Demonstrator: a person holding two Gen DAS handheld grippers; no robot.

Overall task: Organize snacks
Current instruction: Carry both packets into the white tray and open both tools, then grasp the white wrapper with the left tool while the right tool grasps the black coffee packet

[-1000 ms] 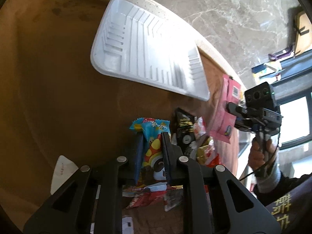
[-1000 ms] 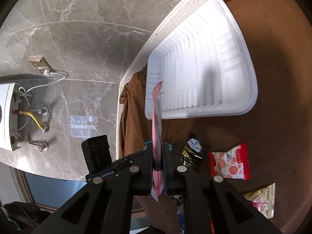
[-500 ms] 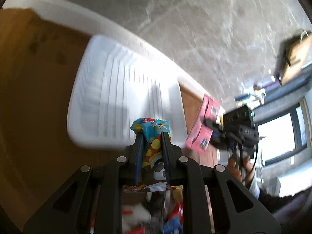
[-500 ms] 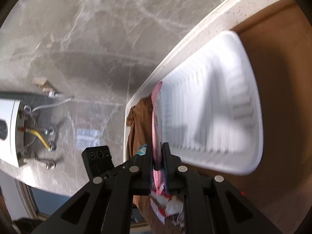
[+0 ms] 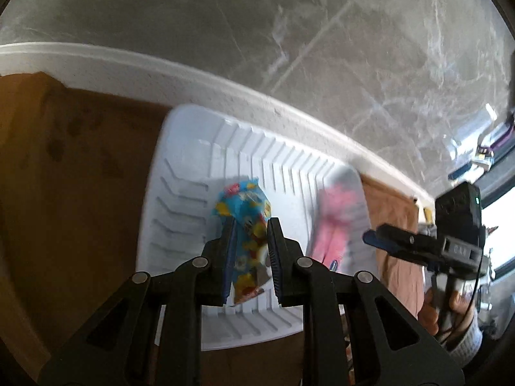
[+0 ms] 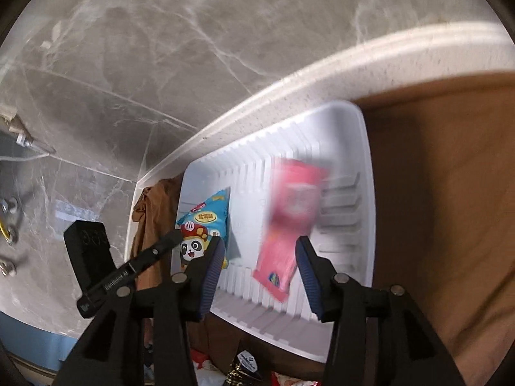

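A white ribbed tray lies on the brown cloth near the table's far edge. My left gripper is shut on a blue snack packet with a panda print, held over the tray's middle. My right gripper hangs over the tray with its jaws opening. A pink snack packet, blurred, is loose between and beyond them, with neither pad touching it. In the left wrist view the pink packet is at the tray's right end, and the right gripper sits just right of it.
The brown cloth covers the table, whose white edge runs just behind the tray, with marble floor beyond. Several loose snack packets lie below the tray's near rim. A person's hand holds the right gripper.
Both grippers moved from the snack pile to above the tray. The right jaws went from shut on the pink packet to spread, and the packet came free over the tray.
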